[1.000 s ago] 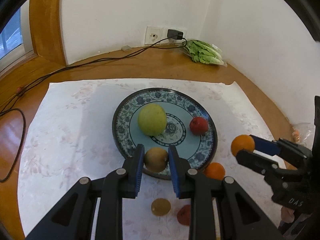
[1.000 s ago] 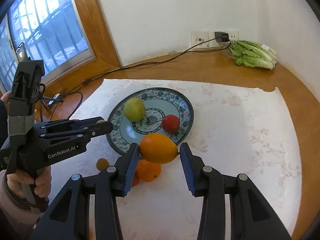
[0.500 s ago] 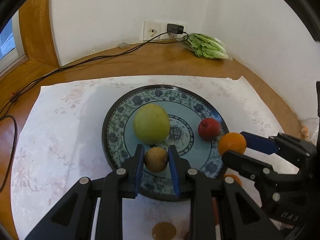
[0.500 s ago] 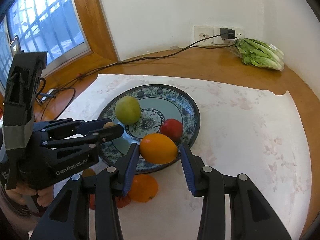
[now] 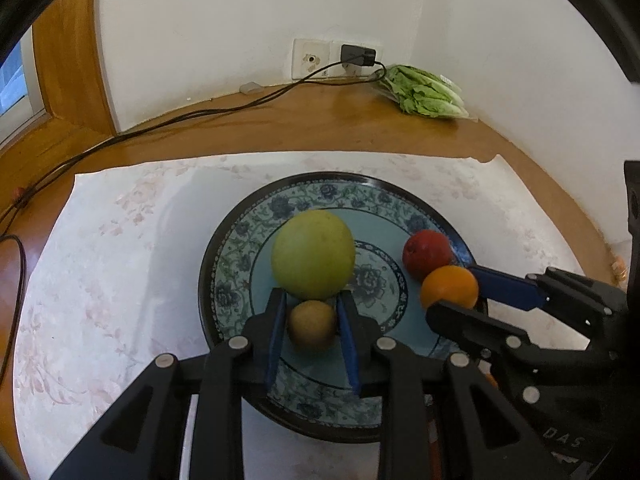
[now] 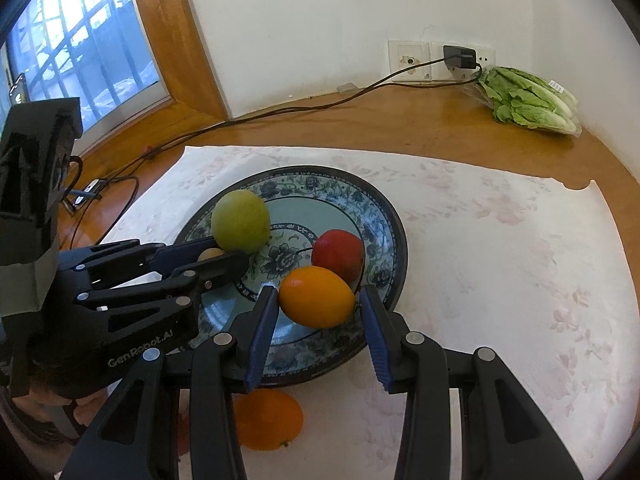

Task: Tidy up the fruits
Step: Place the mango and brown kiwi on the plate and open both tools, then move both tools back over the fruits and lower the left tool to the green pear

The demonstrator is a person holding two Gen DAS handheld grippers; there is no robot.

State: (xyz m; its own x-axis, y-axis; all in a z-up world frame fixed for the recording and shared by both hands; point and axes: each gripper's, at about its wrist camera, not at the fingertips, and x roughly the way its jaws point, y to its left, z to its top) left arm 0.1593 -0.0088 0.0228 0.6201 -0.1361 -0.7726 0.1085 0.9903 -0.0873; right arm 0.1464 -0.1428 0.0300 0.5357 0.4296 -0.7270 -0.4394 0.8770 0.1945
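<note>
Both claws came in over plate since earlier. L claw just easing open round brown fruit, down by green one; R claw grips orange fruit over plate edge. I'm mid-placing; next, lower and release.

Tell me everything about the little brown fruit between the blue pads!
The little brown fruit is round, dull golden-brown and a bit speckled, smaller than the other fruits on the plate. It sits low over the blue patterned plate, right in front of the big green fruit. The left gripper has it between its blue pads, whose jaws have just been opening slightly. Whether it rests on the plate cannot be told.
</note>
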